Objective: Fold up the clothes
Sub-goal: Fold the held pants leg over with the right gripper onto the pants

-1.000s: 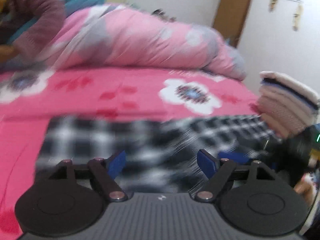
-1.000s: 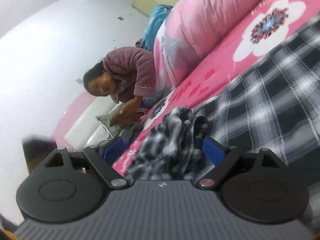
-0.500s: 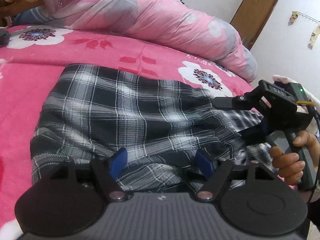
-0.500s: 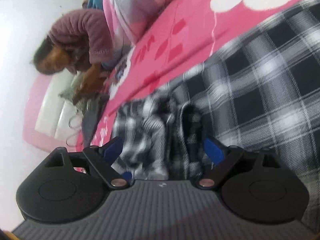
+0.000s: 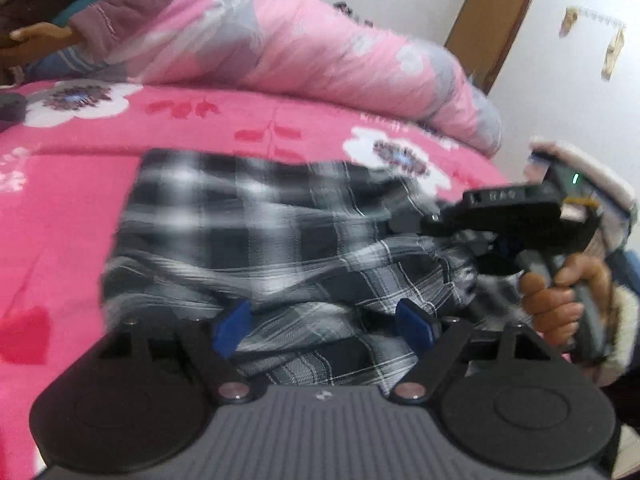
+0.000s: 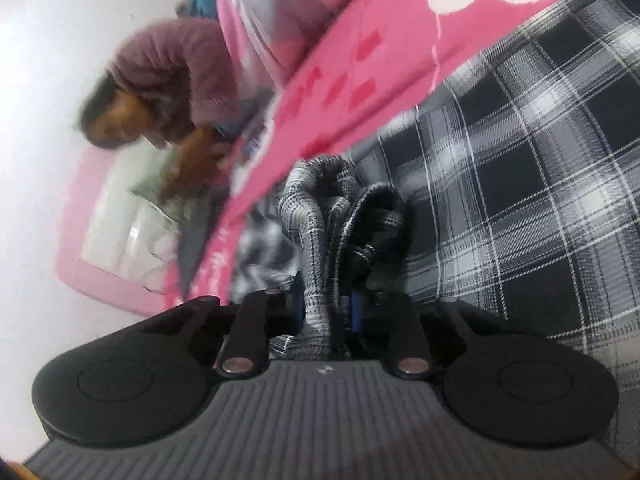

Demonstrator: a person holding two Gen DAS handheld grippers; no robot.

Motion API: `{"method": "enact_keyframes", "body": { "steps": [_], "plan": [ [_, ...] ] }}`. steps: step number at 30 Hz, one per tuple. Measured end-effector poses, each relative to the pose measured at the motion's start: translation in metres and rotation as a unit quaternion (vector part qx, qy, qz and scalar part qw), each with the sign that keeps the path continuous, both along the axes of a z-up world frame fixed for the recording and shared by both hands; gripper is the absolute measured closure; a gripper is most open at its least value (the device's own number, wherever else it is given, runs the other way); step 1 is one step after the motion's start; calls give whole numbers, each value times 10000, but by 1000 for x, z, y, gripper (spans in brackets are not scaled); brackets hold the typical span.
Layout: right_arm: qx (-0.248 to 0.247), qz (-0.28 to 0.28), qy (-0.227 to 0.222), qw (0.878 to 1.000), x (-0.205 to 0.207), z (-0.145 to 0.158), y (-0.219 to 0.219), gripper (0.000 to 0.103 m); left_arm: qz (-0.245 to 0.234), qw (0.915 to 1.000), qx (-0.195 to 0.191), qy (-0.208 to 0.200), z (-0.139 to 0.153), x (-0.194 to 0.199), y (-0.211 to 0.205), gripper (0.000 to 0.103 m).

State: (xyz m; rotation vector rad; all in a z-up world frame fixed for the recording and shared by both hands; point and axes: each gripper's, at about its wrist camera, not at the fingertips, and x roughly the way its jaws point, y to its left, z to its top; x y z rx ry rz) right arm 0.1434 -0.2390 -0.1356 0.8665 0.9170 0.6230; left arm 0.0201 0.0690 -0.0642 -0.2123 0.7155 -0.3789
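Folding barely begun: plaid garment (image 5: 248, 232) lies half-spread on the pink bed (image 5: 60, 208). Right gripper (image 6: 326, 312) jaws just closed, pinching a bunched edge; left gripper (image 5: 324, 322) gapes over cloth, grabbing nothing yet.

Surface: bed (image 5: 72, 208) with pink flowered cover.
Directly ahead of the left tool: black-and-white checked garment (image 5: 248, 224) spread on the cover, its near edge rumpled.
Beyond the garment: rolled pink quilt (image 5: 304, 52) along the far side.
Far left: small dark round object (image 5: 10, 106) on the cover.
Right, behind the other tool: stack of folded clothes (image 5: 612, 200), partly hidden.
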Motion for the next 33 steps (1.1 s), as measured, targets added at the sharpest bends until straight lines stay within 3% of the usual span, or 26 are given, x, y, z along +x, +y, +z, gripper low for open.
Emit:
{"method": "enact_keyframes", "body": {
  "steps": [6,11,14,26,33],
  "plan": [
    [77,-297,-419,9987,-11,25,-42,86,797,9968,-74,-87,17,-7,26,21],
    [-172,-699,-657,9952,-22,44,-94,86,1051,9933,-205,430,2,18,23,21],
    [-375,-969,-734,9919,-33,48,-125,86,1011,9924,-287,643,-5,34,9,21],
    [-515,-1521,-860,9833,-40,23,-207,87,694,9936,334,822,-2,61,-65,21],
    [-1019,-2107,-1073,9663,-45,38,-289,87,275,9944,574,840,-2,74,-105,21]
  ]
}}
